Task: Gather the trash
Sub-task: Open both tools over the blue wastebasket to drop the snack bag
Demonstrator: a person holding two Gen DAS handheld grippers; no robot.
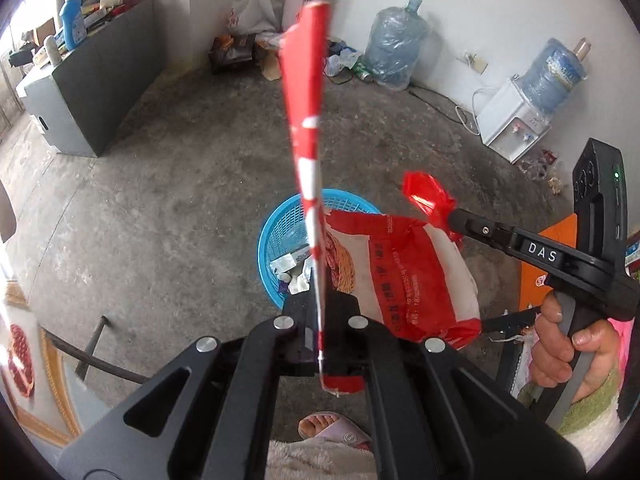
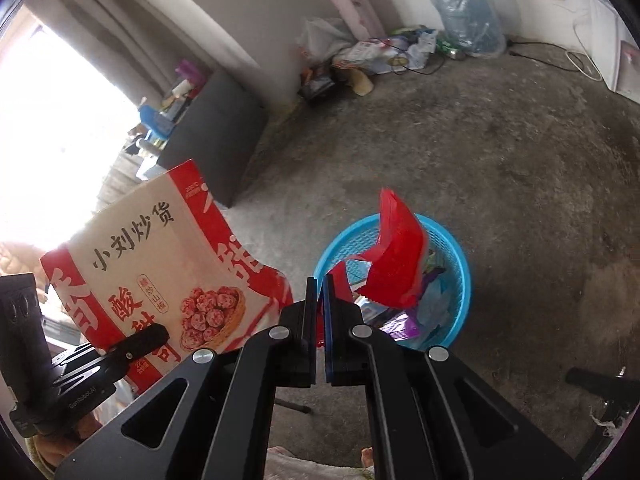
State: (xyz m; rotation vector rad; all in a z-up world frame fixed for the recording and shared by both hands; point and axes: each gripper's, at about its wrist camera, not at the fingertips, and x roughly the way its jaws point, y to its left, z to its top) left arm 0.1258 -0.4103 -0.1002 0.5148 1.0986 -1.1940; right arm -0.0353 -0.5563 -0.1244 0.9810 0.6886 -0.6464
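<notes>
Gripping snack bag (image 2: 160, 276) edge-on between closed left gripper (image 1: 322, 320) fingers, held above floor beside blue basket (image 2: 456, 248). Right gripper (image 2: 320, 312) fingers clamped on red wrapper (image 2: 398, 264), suspended over basket holding assorted wrappers.

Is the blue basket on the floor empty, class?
No: in the right wrist view, the blue basket already holds several wrappers, purple and pale ones among them.
</notes>
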